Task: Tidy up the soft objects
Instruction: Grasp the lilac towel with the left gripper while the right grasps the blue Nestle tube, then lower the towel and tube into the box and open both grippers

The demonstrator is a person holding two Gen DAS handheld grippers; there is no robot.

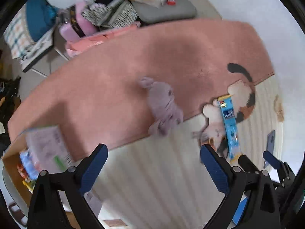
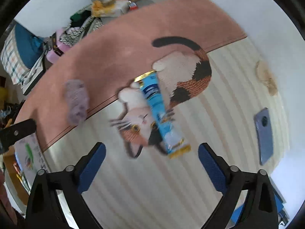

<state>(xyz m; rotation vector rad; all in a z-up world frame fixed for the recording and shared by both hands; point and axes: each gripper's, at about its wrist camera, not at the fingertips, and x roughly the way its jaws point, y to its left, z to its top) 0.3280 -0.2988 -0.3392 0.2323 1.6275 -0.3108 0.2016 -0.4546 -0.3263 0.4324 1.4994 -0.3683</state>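
Both tongs hang spread and empty above the rug [image 2: 152, 181]: the left tongs [image 1: 153, 164] near the purple plush [image 1: 164, 105], the right tongs [image 2: 151, 161] just short of the blue packet [image 2: 160, 114]. Center the packet's near end between the pads before clamping, and pinch the plush at its thick middle.

So the mauve plush toy [image 1: 164, 106] lies on the pink-and-cream cat-print rug [image 1: 118, 72], left of the light-blue foil snack packet [image 1: 228, 122]. Grey-blue smartphone [image 2: 264, 135] sits far right, open cardboard box [image 1: 11, 160] near left, clutter pile [image 1: 106, 13] behind the rug.
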